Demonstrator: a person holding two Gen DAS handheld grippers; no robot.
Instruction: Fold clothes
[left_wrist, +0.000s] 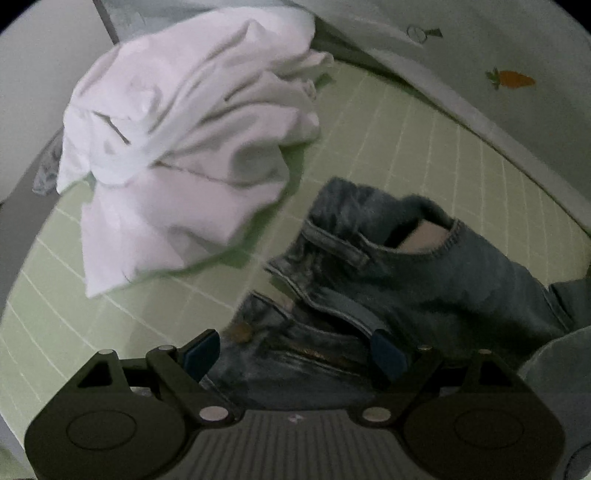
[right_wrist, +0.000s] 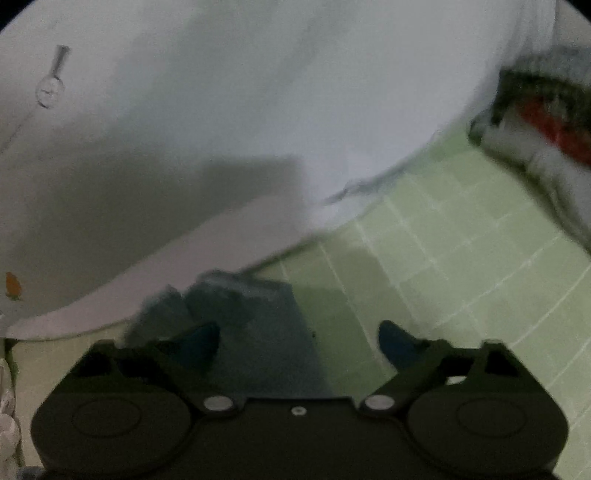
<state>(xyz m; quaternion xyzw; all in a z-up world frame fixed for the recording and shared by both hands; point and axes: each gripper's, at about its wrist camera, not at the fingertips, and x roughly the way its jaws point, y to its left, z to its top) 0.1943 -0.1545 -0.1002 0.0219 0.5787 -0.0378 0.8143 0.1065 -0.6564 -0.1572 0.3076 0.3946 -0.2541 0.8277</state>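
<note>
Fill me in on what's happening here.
A person with a gripper in each hand is folding laundry on a green checked sheet. The left gripper is open, its fingers either side of the waistband of the jeans. The right gripper is open too, holding nothing, over a dark garment. A crumpled white garment lies unfolded beyond the jeans.

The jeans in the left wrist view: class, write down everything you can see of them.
The jeans are faded blue-grey denim, lying crumpled and unfolded on the green checked sheet. The waistband faces the camera, with belt loops, a brass button and an open fly. A pale lining shows in one opening. The left gripper is open, its blue fingers either side of the waistband. The white garment lies apart, beyond them.
</note>
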